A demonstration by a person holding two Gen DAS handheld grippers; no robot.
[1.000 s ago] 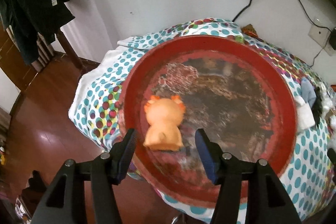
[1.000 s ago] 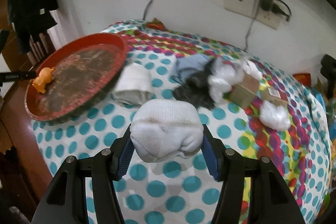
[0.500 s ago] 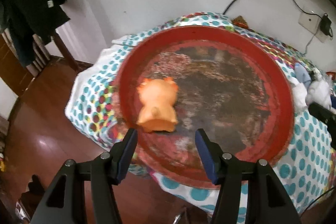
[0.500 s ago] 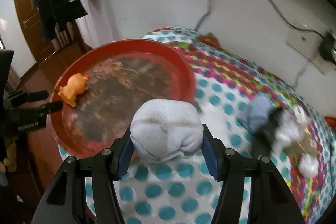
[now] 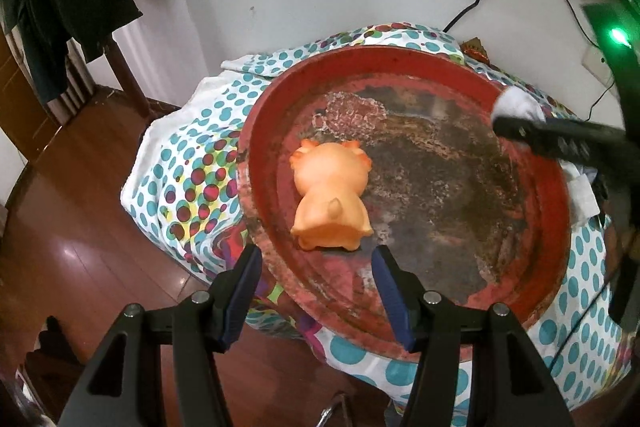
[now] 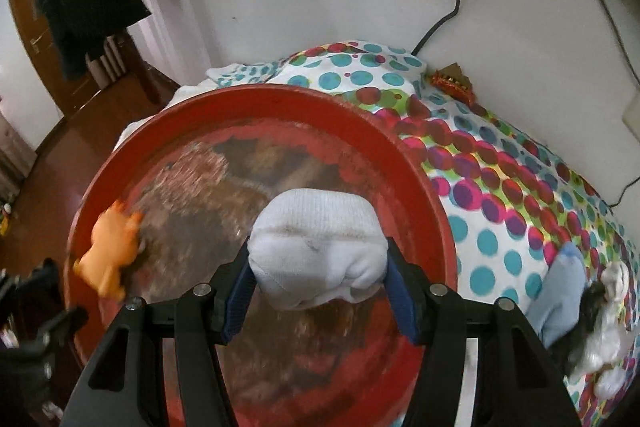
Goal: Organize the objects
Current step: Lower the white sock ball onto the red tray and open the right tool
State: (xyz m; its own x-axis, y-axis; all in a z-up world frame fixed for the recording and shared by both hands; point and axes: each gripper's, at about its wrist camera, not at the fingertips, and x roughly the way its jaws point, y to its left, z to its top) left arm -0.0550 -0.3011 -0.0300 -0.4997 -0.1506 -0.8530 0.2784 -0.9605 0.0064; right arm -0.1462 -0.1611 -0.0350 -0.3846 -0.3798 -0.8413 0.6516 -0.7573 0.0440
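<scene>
White rolled sock (image 6: 316,247) clamped in right gripper (image 6: 316,291) | carried from tablecloth (image 6: 500,211) to over red tray (image 6: 424,187) | ready to drop | left gripper (image 5: 316,291) unclenched, empty, near orange toy (image 5: 330,199)

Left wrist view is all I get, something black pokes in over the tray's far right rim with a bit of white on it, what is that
Observer: That is the right gripper, shut on a rolled white sock between its fingers.
Operator: Is the sock over the tray or off it?
Observer: Over the red tray, above its worn middle, not set down.
Operator: What else is out there to sort?
Observer: Past the tray's right side on the dotted cloth lie a light blue fabric piece and a white crumpled bundle.
</scene>
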